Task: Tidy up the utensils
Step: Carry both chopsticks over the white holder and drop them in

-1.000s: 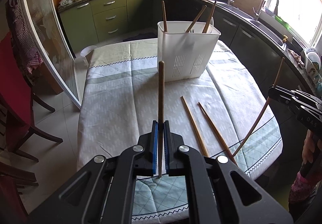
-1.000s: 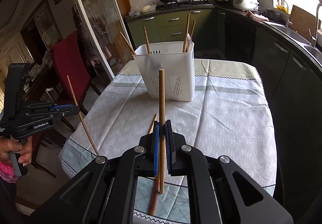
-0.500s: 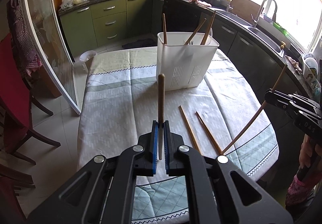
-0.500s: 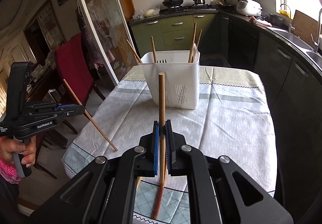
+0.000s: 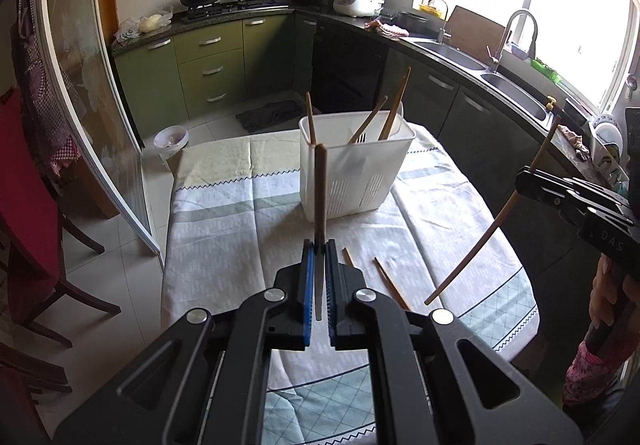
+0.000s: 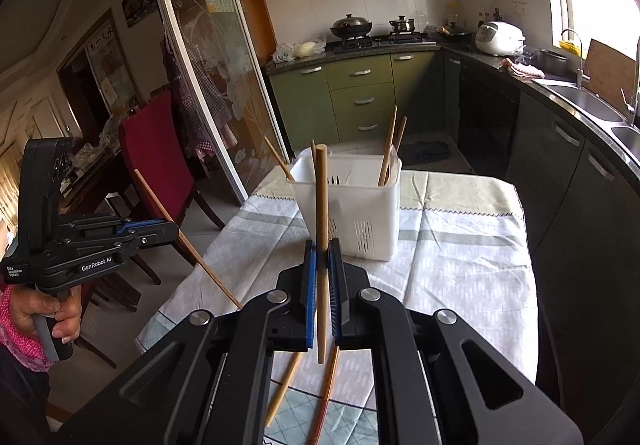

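The left gripper is closed tight on a dark brown chopstick, its blue pads pinching the shaft low down. The stick stands almost vertical at the centre of the left wrist frame, its top overlapping the front wall of the white utensil basket.

The right gripper is likewise clamped on a lighter chopstick, which also runs nearly straight up the middle of its frame, with a short tail hanging below the pads. Seen from the left wrist view, that same stick slants from lower left to upper right at the right edge of the picture.

The basket sits on the tablecloth toward the far end of the table. Three chopsticks lean in it in the left view; the right view seems to show four, though the overlap makes the count unsure. Two loose chopsticks lie on the cloth at the near edge, side by side, pointing roughly toward the basket.
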